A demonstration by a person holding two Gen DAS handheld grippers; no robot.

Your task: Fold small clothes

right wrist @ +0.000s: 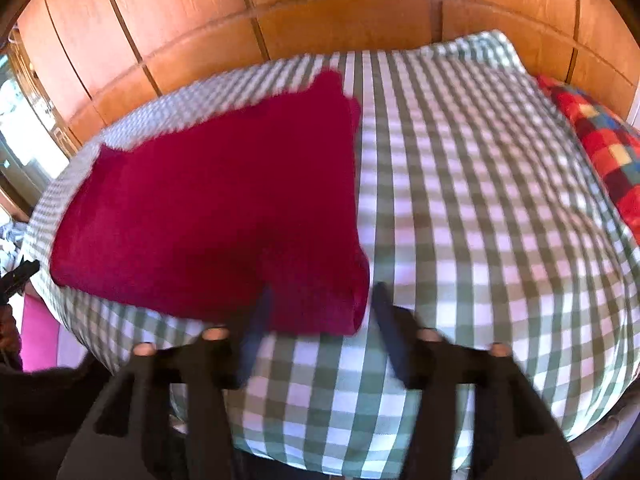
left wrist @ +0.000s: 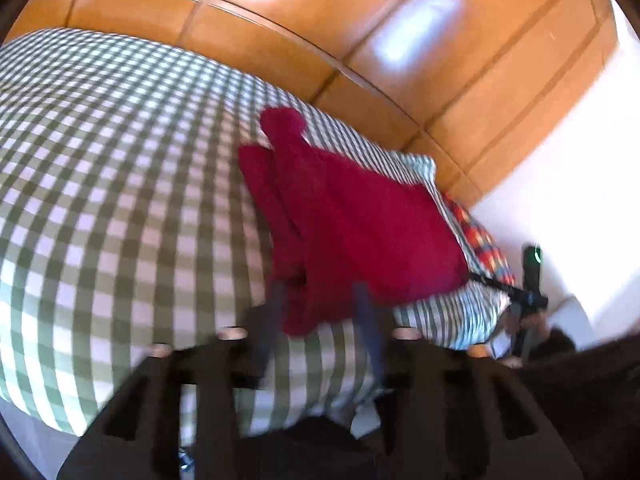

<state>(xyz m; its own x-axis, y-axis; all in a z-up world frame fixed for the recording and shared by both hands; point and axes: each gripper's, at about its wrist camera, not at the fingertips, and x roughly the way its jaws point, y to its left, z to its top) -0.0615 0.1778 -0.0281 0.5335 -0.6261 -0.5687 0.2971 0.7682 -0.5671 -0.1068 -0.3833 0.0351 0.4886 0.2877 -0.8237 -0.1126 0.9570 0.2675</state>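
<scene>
A folded dark red garment (left wrist: 360, 216) lies on the bed with the green-and-white check cover (left wrist: 120, 200). In the left wrist view its near edge lies between the fingers of my left gripper (left wrist: 320, 304), which stand apart and do not press on it. In the right wrist view the same red garment (right wrist: 224, 200) covers the left half of the bed (right wrist: 480, 200). Its near right corner sits between the spread fingers of my right gripper (right wrist: 322, 312), loose and not pinched. Both views are blurred.
A wooden panelled wardrobe (left wrist: 320, 40) runs behind the bed, seen again in the right wrist view (right wrist: 340, 8). A striped pillow (left wrist: 452, 312) and a red multicolour check pillow (right wrist: 600, 148) lie at the bed's end. Something pink (right wrist: 38, 328) stands beside the bed.
</scene>
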